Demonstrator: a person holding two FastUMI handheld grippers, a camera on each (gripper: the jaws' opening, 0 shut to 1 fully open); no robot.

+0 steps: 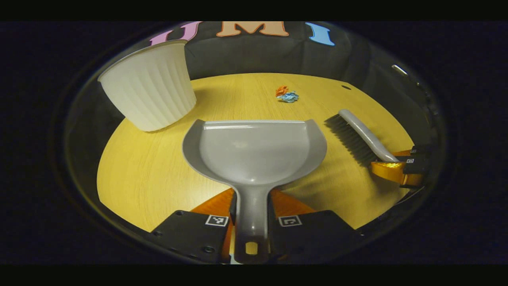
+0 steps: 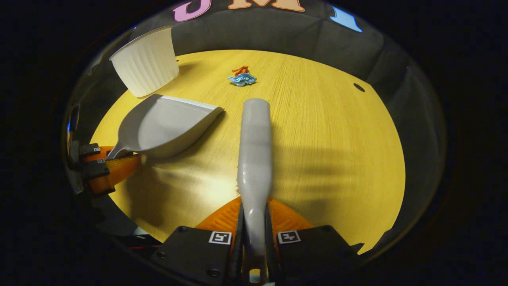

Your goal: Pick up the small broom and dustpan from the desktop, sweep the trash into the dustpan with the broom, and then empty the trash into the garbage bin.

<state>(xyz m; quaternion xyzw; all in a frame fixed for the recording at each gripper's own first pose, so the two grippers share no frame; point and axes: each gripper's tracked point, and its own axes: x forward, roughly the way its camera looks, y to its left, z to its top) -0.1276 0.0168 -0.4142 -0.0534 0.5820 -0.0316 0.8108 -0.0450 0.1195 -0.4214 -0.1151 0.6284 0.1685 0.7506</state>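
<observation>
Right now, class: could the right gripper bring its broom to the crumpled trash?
Probably yes. The right gripper is shut on the broom, and bare desktop lies between it and the trash. The dustpan and bin sit off to the side.

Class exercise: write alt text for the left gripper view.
The left hand-held gripper clamps a grey dustpan by its handle over a wooden desktop. Beyond lie crumpled trash, a white bin and a broom.

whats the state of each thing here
dustpan: held by its handle in left tongs, empty
broom: held by its handle in right tongs
bin: upright on the table
trash: loose on the table, unswept
</observation>
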